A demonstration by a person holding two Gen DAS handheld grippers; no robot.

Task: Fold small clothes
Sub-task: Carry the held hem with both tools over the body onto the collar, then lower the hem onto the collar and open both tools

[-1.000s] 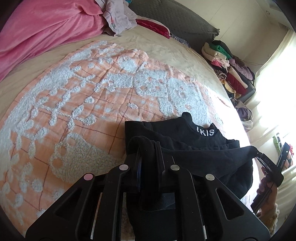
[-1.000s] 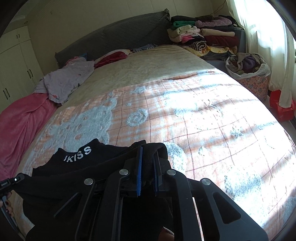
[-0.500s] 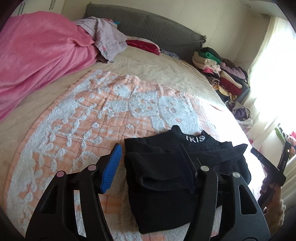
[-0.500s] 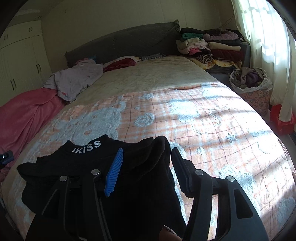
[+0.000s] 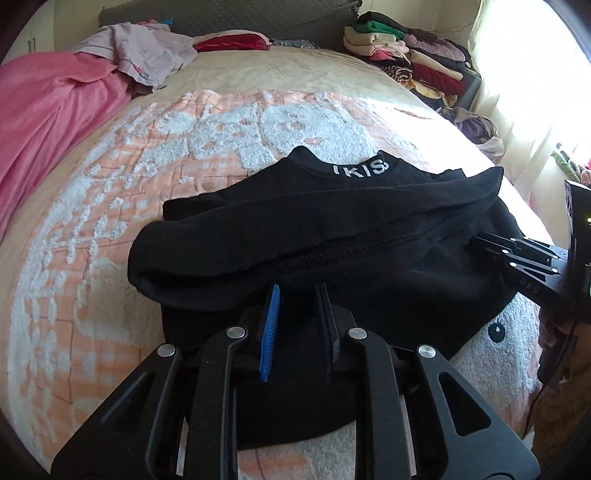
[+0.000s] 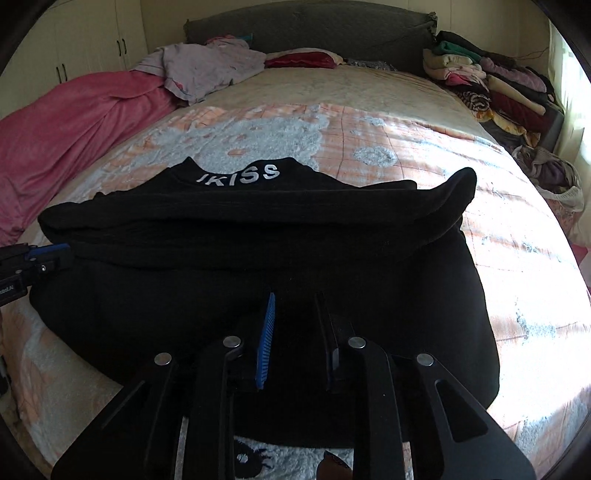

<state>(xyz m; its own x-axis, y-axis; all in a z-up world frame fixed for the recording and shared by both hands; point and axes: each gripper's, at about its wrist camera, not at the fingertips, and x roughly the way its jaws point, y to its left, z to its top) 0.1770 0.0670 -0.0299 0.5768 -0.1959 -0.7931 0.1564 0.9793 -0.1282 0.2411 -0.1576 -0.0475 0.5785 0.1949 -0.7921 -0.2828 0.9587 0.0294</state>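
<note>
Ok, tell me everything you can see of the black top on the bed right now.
The black top is soft, matte knit with white lettering on its collar. It lies partly folded on the orange and white bedspread, collar at the far side, a folded band running across its width above the body. Both grippers' fingers are closing over its near part: the left gripper by one end of the band, the right gripper over the middle. Whether fabric sits between them is unclear.

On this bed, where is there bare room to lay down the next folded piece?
Free: the orange blanket between the black garment and the headboard, and its sunlit part to the garment's right. Crowded: the pink cover and lilac clothes on the left, the clothes stack on the far right.
</note>
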